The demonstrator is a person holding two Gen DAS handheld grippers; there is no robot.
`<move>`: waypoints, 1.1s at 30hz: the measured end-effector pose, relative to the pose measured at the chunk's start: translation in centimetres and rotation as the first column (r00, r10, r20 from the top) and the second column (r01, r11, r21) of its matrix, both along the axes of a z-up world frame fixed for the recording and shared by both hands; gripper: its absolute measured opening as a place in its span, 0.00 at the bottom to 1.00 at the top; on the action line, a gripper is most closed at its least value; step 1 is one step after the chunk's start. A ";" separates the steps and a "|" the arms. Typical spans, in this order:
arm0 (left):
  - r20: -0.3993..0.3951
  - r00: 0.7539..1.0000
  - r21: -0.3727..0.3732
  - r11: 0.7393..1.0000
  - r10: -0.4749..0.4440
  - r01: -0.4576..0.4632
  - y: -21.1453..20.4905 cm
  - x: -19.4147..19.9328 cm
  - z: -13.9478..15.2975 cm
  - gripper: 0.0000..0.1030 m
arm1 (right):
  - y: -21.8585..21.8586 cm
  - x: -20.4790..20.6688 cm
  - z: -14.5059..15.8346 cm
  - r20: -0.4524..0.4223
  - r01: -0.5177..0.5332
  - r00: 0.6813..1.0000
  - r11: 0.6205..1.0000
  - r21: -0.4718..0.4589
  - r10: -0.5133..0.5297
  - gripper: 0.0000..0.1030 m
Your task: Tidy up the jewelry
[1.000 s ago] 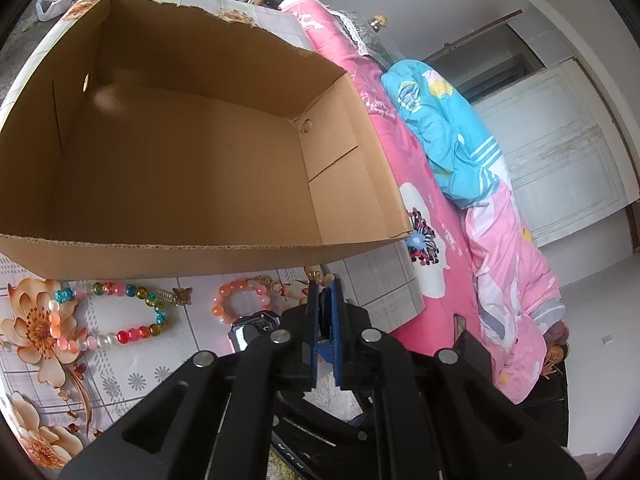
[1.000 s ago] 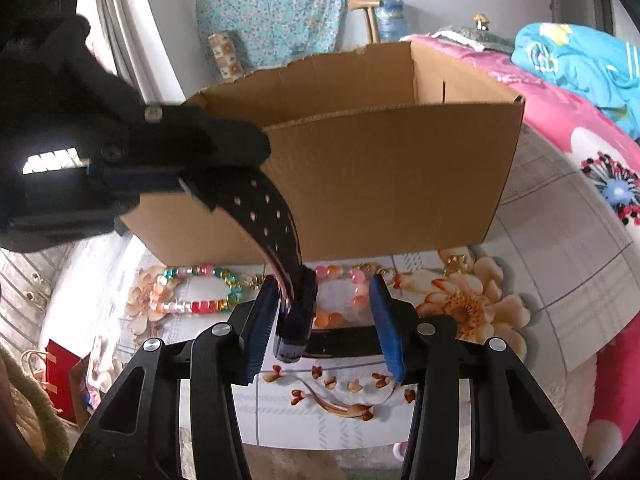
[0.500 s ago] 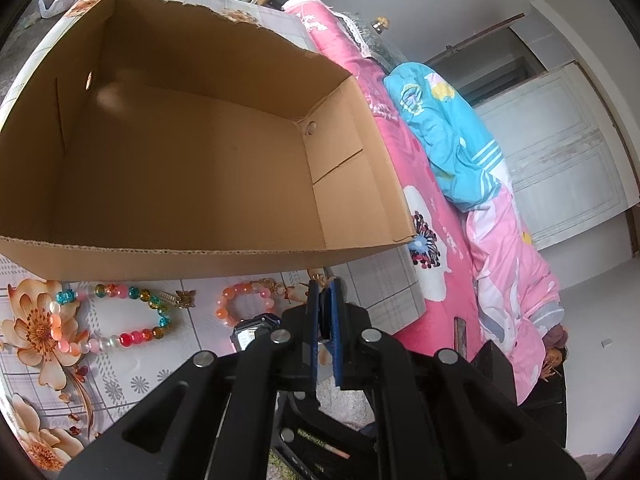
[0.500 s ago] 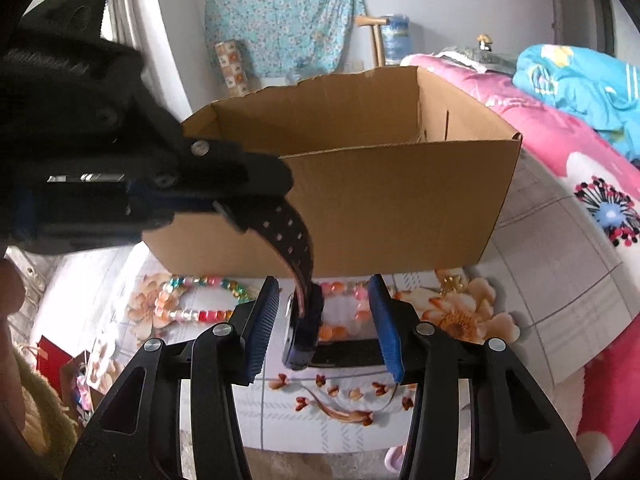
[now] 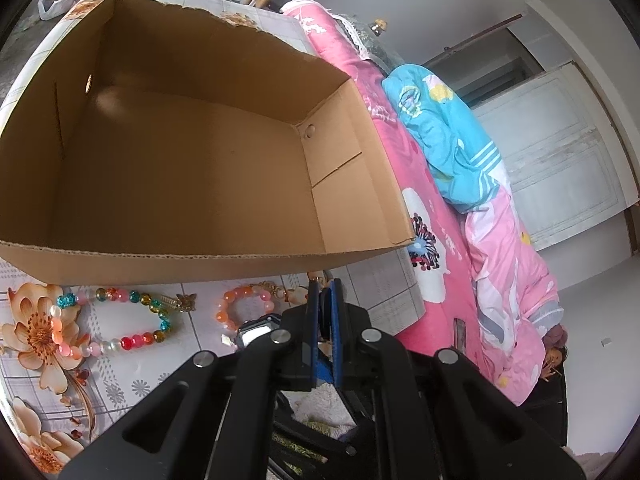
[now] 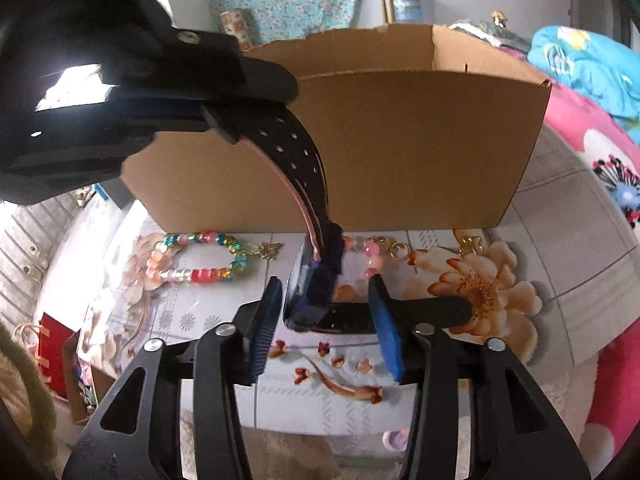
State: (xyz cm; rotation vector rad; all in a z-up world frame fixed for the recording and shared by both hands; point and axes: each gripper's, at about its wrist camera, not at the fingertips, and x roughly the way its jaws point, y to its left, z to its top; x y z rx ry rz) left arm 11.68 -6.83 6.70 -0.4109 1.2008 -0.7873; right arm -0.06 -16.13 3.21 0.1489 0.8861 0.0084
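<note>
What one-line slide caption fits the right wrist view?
Left gripper lifts a black watch by its strap before the cardboard box; open right gripper waits below.

The left gripper (image 5: 325, 304) has its blue fingers (image 5: 313, 320) pressed nearly together, perhaps on something thin, though the view does not settle it. Beyond them stands an open cardboard box (image 5: 192, 256) on the flowered surface (image 5: 120, 364). A multicoloured bead bracelet (image 5: 108, 318), an orange bead bracelet (image 5: 242, 304) and a watch face (image 5: 256, 330) lie before the box.

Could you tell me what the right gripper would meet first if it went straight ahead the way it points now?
Most likely the black watch dangling between its open fingers, then the cardboard box wall behind; depth is uncertain.
</note>
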 end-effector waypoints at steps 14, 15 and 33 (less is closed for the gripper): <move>0.014 1.000 -0.003 1.000 -0.013 0.013 0.3 -0.7 1.3 0.05 | -0.2 -2.5 0.5 0.058 -0.122 0.991 0.992 -0.040 0.124 0.52; 0.014 1.000 -0.001 1.000 -0.013 0.013 0.1 -0.8 1.3 0.05 | 0.1 -2.2 0.4 0.070 -0.132 0.988 0.990 -0.057 0.136 0.52; 0.031 0.997 -0.138 0.987 -0.074 0.078 0.1 -2.1 5.0 0.05 | -1.5 -2.1 3.0 0.155 -0.036 0.986 0.993 -0.115 0.054 0.12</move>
